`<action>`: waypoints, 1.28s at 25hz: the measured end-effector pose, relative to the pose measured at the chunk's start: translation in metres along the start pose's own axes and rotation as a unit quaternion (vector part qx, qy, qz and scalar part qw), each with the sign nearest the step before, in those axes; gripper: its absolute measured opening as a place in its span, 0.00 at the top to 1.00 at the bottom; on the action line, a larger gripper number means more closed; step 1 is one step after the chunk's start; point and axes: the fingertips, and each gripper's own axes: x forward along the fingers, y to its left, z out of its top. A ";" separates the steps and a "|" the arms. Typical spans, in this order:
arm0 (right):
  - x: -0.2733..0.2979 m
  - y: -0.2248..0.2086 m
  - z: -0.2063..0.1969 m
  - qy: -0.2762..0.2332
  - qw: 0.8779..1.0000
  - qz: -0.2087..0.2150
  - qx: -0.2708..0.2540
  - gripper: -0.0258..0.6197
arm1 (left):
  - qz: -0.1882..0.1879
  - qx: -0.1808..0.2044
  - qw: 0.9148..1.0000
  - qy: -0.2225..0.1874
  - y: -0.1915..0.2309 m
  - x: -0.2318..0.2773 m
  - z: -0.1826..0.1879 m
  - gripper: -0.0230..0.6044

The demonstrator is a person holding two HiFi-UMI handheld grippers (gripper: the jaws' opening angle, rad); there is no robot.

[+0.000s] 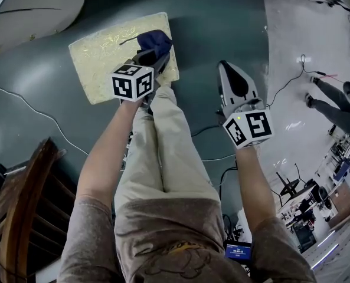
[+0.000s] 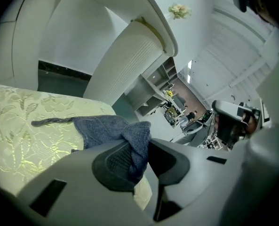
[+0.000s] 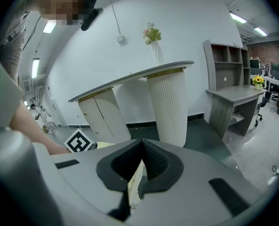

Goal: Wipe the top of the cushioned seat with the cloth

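The left tongs are clenched on a dark blue cloth. The cloth lies bunched on the pale yellow, leaf-patterned cushioned seat, near its right edge in the head view. The right tongs are closed on nothing and held apart from the seat, to its right, above the grey floor. The marker cube on each gripper bears black-and-white square patterns.
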 end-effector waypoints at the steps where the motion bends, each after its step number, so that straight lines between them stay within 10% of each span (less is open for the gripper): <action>1: -0.002 -0.002 -0.001 -0.001 1.000 -0.002 0.002 0.96 | -0.004 0.001 1.000 0.002 -0.004 0.004 0.000 0.81; 20: -0.019 0.013 0.005 -0.021 1.000 -0.014 0.001 0.96 | -0.113 -0.022 0.992 -0.043 -0.053 -0.032 0.018 0.81; 32: 0.008 0.094 0.002 -0.005 0.999 0.044 -0.029 0.96 | -0.057 -0.052 0.989 -0.123 0.007 -0.162 0.017 0.81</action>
